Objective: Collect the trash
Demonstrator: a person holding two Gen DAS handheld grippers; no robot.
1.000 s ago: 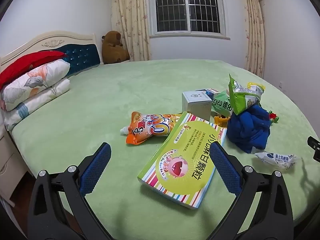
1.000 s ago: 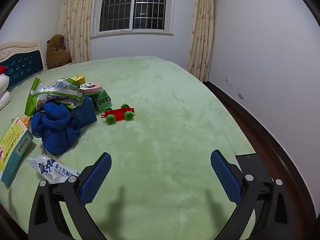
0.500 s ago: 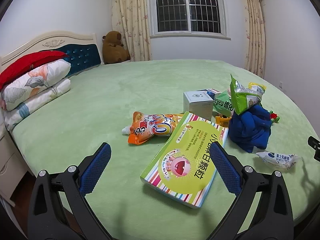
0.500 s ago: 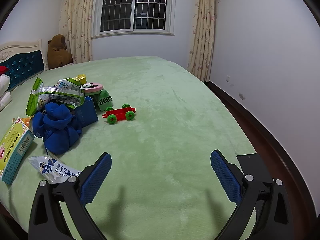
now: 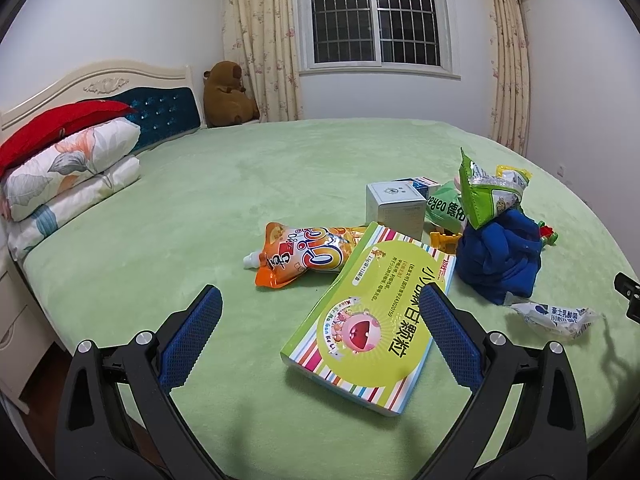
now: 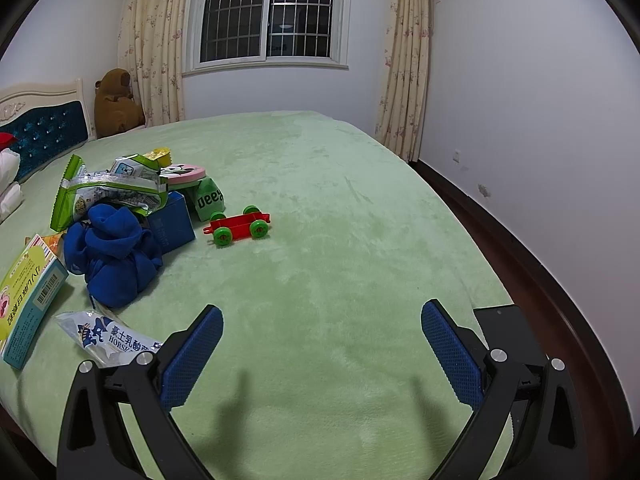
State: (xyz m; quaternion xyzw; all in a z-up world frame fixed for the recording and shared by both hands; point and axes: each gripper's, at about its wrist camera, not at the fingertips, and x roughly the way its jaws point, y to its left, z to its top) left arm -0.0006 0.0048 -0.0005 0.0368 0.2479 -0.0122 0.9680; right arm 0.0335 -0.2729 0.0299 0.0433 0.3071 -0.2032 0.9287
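Left gripper: the left gripper hovers over the near edge of the bed, fingers spread wide with nothing between them, aimed toward the window
Right gripper: the right gripper hangs over the near edge too, fingers wide apart and empty, over bare blanket
Open room: the right half of the bed is bare out to its right edge; the left part toward the headboard is also free; the clutter sits mid-bed between the two grippers
White wrapper: a crumpled white wrapper lies nearest the near edge, just beside the right gripper's left finger; blue print reads "HORS", the rest hidden
Striped box: a flat striped box with a yellow-green face lies near the near edge, right in front of the left gripper; Chinese characters and small print "Xiao Er Ma Gan Ke Li"
Orange pouch: an orange spout pouch lies partly under the box's far corner; large "QiQ"-like lettering, unsure
Blue cloth: a bunched blue cloth sits just beyond the white wrapper
Green snack bag: an opened green snack bag rests on top of the cloth; print too small to read
Toy cart: a red toy cart with green wheels stands apart, toward the bare right side
Far clutter: a grey-white carton and a green packet reading "Deey" lie beyond
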